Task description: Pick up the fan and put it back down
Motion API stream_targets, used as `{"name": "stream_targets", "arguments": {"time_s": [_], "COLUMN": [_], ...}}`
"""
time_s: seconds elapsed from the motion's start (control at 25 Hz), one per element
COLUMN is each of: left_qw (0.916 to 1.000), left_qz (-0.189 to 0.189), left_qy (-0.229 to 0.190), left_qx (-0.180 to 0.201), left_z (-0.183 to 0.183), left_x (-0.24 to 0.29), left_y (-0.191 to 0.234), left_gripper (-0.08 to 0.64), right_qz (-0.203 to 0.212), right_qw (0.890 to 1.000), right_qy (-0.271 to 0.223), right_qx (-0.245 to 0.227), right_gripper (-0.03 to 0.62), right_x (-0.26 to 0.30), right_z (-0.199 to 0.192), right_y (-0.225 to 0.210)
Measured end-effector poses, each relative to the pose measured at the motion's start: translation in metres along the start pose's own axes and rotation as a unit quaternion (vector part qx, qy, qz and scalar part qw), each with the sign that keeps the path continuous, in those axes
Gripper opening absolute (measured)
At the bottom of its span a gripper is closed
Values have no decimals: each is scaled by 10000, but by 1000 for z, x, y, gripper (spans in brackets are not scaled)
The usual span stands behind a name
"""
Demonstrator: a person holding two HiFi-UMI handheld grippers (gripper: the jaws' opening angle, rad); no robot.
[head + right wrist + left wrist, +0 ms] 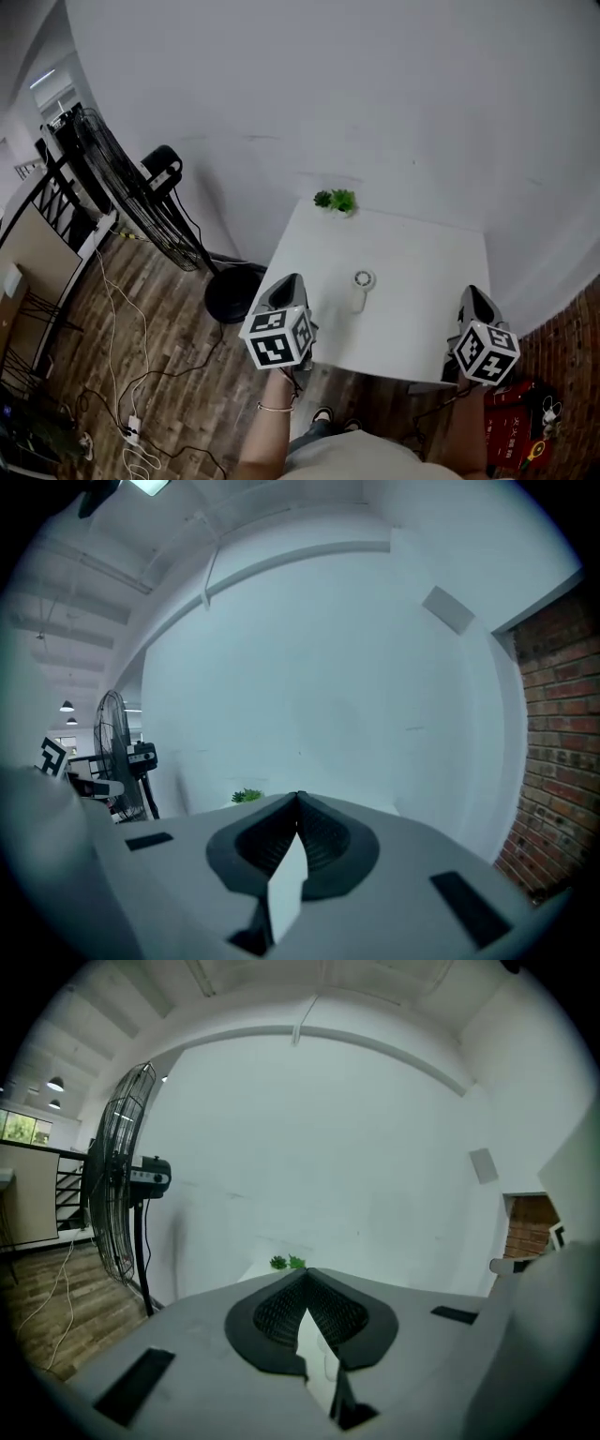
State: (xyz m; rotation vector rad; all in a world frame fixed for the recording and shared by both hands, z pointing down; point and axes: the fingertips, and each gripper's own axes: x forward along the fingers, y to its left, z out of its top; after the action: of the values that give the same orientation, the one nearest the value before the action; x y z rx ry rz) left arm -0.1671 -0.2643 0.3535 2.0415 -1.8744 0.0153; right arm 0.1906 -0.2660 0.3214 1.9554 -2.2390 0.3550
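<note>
Pre-grasp: your left gripper and right gripper are both pressed together and empty at the table edge, so spread one and reach for the small fan.

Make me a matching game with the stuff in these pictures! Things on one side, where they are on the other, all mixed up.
Things:
1. small white fan
2. green plant
3. big black floor fan
4. left tool

Places:
A. standing on the wooden floor, left of the table
B. at the far edge of the table
C. lying in the middle of the table
D. held by the table's near left corner

Pairs: 1-C, 2-B, 3-A, 4-D
</note>
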Motion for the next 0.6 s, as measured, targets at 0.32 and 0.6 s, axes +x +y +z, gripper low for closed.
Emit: {"name": "stream_targets", "arguments": {"time_s": [0.32,0.6], "left_qw": [9991,9993], "left_qz": [-51,-128], "left_qy": [-395,-280], "left_qx": [139,212], "left_z": [24,16], "left_x": [-7,-3], "left_y": [-7,-14], "left_gripper": [11,12], "right_qz": [70,-6], "right_qw": [9997,9994], "right_qy": [-214,-328], "right_qx": [-69,-126], "right_gripper": [0,0], "right_x": [-1,-8], "right_z": [15,15], "right_y": [5,2]}}
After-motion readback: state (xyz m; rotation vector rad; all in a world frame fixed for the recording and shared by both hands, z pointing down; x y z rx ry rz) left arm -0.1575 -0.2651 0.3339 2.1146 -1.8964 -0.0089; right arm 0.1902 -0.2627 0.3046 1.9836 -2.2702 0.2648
